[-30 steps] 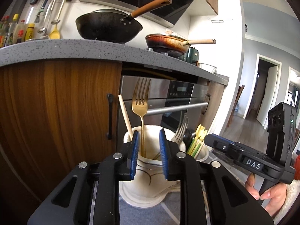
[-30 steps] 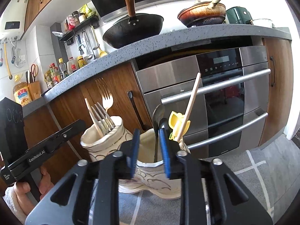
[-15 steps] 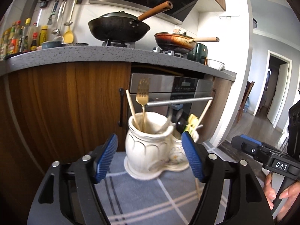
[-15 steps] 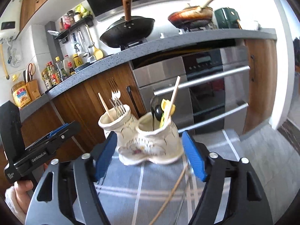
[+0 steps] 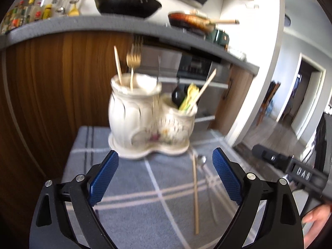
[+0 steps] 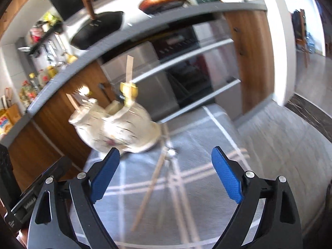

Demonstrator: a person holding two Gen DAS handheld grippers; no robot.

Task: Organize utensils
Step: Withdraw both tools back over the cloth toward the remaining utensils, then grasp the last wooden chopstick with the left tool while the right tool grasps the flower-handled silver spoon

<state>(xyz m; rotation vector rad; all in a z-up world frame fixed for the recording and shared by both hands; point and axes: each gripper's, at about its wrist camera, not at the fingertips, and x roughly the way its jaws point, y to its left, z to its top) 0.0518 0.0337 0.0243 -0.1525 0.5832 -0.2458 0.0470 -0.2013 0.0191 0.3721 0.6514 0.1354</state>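
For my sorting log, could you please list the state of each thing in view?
Left gripper: opening, nothing between the pads.
Right gripper: opening, nothing between the pads.
Ceramic holder: upright on the cloth.
Gold fork: standing in the taller pot.
Chopstick: lying flat on the cloth.
Spoon: lying beside it.

Both fisheye views look forward and slightly downward along their own tool's two fingers, low over a grey checked cloth. The left wrist view faces the ceramic utensil holder from near, with the doorway at far right. The right wrist view faces the same holder from its right side, tilted. Both share the holder, cloth, oven and worktop.
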